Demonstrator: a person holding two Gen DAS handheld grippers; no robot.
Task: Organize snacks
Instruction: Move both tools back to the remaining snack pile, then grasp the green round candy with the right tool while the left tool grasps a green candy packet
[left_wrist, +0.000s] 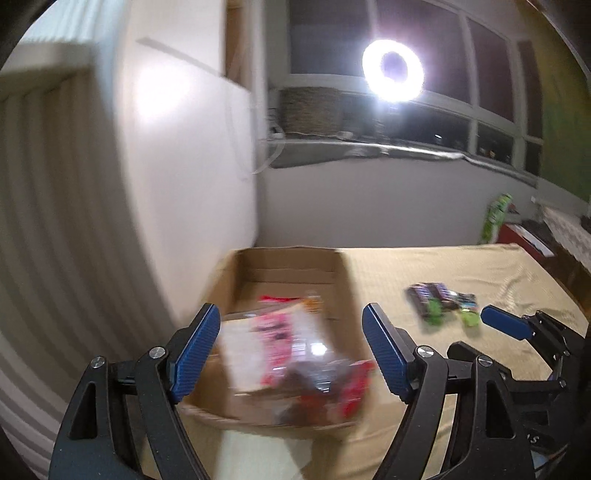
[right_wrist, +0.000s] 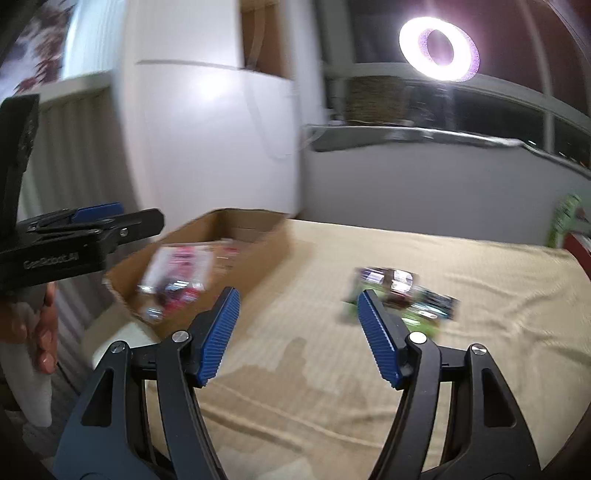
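A cardboard box (left_wrist: 343, 280) stands open on the beige cloth (left_wrist: 424, 266). Blurred pink, white and red snack packets (left_wrist: 280, 343) lie in it. My left gripper (left_wrist: 291, 350) hovers over the box's near end, open, with its pads clear of the packets. Further right on the cloth lies a small heap of dark and green snack packets (right_wrist: 402, 299). My right gripper (right_wrist: 297, 297) is open and empty above bare cloth, just short of that heap. The box (right_wrist: 273, 236) sits to its left, with the left gripper's fingers (right_wrist: 99, 212) above it.
A white cabinet (left_wrist: 184, 147) rises just behind the box. A bright ring light (left_wrist: 393, 70) glares in front of a dark window. Green packaging (left_wrist: 496, 218) and a red object stand beyond the cloth's far right. A person's hand (right_wrist: 44, 332) grips the left handle.
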